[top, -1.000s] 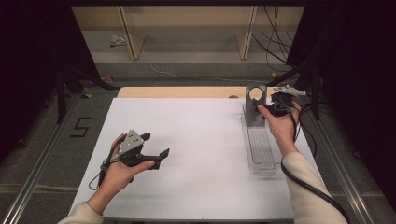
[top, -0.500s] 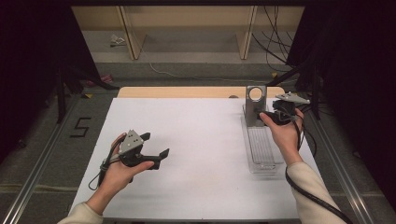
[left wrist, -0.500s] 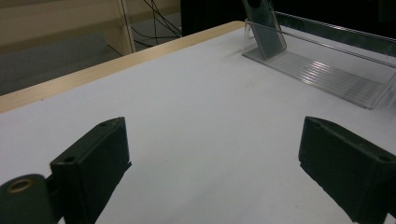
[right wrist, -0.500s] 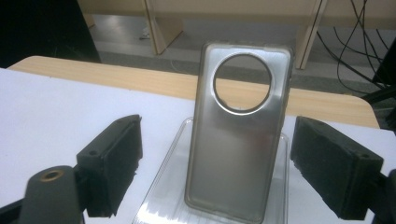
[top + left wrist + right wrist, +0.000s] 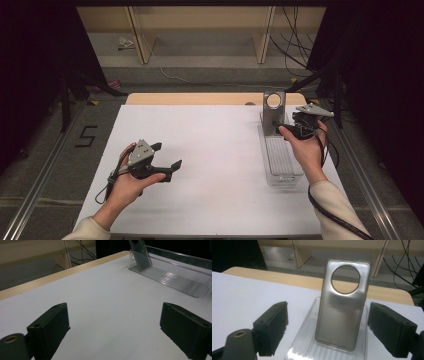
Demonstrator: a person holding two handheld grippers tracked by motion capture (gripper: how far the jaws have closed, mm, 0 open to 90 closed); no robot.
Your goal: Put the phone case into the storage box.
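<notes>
A translucent grey phone case with a round camera hole stands upright at the far end of a clear ribbed tray. In the high view the case and tray sit at the table's right side. My right gripper hovers just right of the case. Its jaws are open and frame the case from a short distance without touching it. My left gripper is held low over the white table at the left, open with nothing between its jaws. The case and tray lie far ahead of it.
A wooden strip runs along the table's far edge, with shelf legs and cables on the floor beyond. Metal rails flank the table. A "5" mark is on the floor at the left.
My right gripper has drifted slightly back toward the person, away from the case. The left gripper has stayed put.
</notes>
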